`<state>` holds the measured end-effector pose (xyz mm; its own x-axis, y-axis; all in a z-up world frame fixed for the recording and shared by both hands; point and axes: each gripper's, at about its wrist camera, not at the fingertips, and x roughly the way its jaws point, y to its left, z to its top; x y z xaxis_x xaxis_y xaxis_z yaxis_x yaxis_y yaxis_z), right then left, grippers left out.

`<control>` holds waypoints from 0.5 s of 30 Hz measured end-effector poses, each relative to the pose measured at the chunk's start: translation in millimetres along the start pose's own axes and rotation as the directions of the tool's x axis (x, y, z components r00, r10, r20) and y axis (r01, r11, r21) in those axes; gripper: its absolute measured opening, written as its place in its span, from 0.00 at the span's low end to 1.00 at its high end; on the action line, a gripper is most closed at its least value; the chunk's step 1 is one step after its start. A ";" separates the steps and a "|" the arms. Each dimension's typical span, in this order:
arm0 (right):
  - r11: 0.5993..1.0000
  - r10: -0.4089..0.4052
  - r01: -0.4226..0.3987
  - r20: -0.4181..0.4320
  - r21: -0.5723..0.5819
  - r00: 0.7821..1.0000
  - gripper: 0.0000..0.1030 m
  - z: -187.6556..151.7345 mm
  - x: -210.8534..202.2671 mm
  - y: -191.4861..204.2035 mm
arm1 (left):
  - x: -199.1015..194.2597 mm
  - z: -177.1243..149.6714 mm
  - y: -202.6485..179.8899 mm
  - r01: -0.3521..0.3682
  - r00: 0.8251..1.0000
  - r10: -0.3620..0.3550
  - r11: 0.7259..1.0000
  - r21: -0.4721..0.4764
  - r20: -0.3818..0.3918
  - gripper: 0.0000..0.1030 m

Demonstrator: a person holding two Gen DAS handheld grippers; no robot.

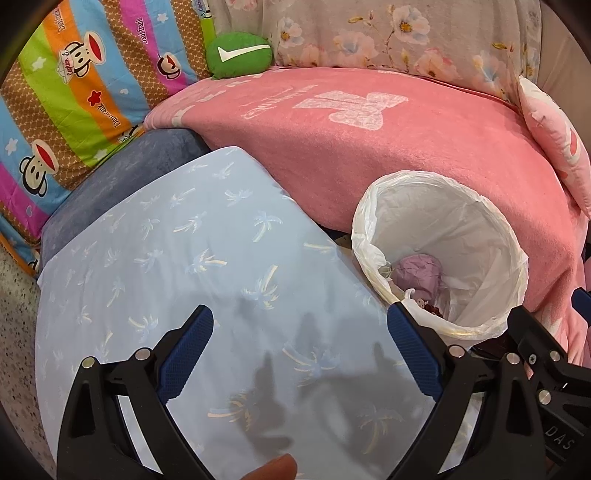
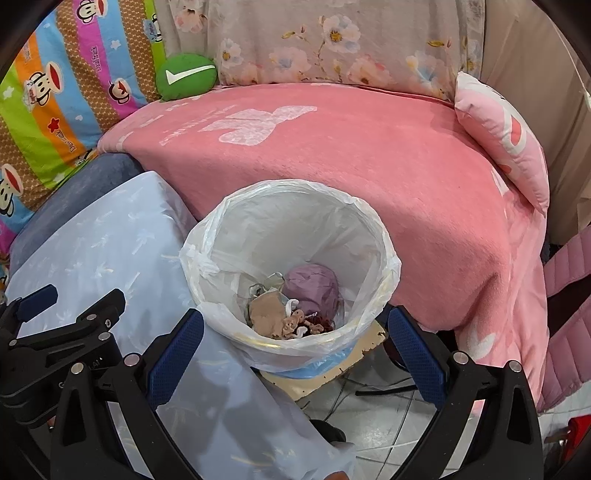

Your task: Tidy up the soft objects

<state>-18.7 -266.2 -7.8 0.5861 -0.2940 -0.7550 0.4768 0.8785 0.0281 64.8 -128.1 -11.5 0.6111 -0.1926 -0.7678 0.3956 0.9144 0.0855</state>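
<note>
A light blue pillow [image 1: 192,266] printed with pale palm trees lies on a grey-blue cushion [image 1: 122,177]. My left gripper [image 1: 301,334] hovers open just above it, with nothing between its fingers. My right gripper [image 2: 295,347] is also open and empty, above the front rim of a bin [image 2: 384,243] lined with a white bag. A round green cushion [image 1: 238,53] with a white tick sits at the back of the pink blanket [image 1: 369,147]. A pink pillow [image 2: 502,136] leans at the blanket's right end.
A striped monkey-print quilt [image 1: 74,92] stands at the left and floral fabric [image 1: 388,33] covers the back. The bin holds a purple wad [image 2: 314,288] and scraps. It stands on a worn board [image 2: 332,369] over tiled floor [image 2: 373,424] with cables. A fingertip [image 1: 273,469] shows at the bottom edge.
</note>
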 end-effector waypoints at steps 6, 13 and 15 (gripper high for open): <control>1.000 -0.006 0.006 -0.002 0.004 1.000 0.94 -1.8 0.5 -1.2 | 2.3 0.4 -0.5 0.015 1.000 -0.015 1.000 -0.021 -0.016 0.89; 1.000 -0.016 0.016 -0.006 0.008 1.000 0.94 -4.9 -0.1 -6.2 | 2.6 -0.4 -4.7 0.020 0.999 -0.020 1.000 -0.016 -0.028 0.90; 1.000 -0.019 0.019 -0.008 0.011 1.000 0.94 -5.2 -0.4 -8.0 | 3.1 -0.7 -7.4 0.022 0.999 -0.023 1.000 -0.012 -0.035 0.90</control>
<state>-26.1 -271.2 -11.1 0.5719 -0.3078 -0.7604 0.4950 0.8686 0.0207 63.3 -135.2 -15.0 0.5778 -0.2009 -0.7911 0.4009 0.9141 0.0607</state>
